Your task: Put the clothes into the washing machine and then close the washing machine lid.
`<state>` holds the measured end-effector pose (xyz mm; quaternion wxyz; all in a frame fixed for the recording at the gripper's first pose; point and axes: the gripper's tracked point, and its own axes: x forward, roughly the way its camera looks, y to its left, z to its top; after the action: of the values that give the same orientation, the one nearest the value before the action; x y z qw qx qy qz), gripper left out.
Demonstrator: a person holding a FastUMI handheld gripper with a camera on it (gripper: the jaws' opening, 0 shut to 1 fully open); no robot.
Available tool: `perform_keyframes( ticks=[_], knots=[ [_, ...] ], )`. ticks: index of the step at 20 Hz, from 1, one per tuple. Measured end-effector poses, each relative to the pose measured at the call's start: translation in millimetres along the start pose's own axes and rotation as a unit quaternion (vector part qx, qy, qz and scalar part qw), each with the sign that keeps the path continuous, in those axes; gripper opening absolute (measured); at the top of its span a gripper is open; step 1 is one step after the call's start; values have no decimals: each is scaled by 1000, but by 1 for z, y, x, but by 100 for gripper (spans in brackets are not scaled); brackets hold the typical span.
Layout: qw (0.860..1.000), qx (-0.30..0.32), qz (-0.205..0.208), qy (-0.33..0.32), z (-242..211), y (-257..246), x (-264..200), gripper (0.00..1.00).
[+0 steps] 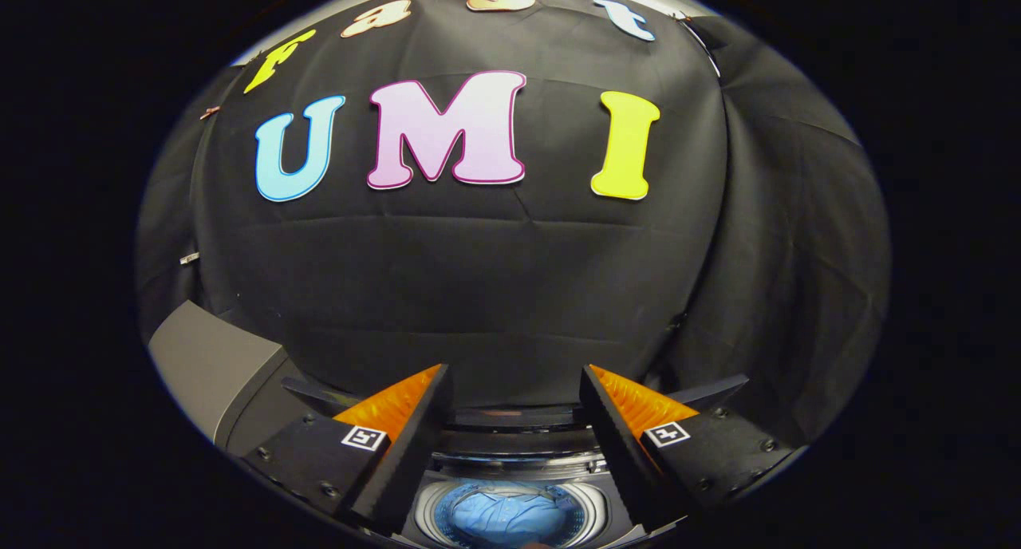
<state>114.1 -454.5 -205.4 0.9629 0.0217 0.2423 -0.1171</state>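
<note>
The hand-held gripper (pixel 514 421) is hanging above the washing machine (pixel 239 389) with its two fingers (pixel 403 445) spread wide apart, so it is open and is gripping nothing. Between the fingers, low and near, the round drum (pixel 590 505) of the machine is showing from above, and the opening is uncovered. Inside the drum a piece of blue clothes (pixel 502 513) is lying crumpled at the bottom, well below the fingers and not touching them. A little farther, just beyond the drum, the dark back edge of the machine's top is running from left to right between the fingertips. I cannot tell where the lid is. On the near left side, a grey corner of the machine's body is standing out. Far behind everything, the black cloth wall (pixel 494 278) of the booth is hanging with soft folds, and it is curving around on the right side.
</note>
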Motion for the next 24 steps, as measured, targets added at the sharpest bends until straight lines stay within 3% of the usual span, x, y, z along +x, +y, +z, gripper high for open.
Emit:
perform_keyframes(
  ticks=[19, 24],
  knots=[
    [1000, -3, -28, -2, -35, 1, -49, 100],
    [998, -22, -32, 44, -68, 5, -48, 99]
  ],
)
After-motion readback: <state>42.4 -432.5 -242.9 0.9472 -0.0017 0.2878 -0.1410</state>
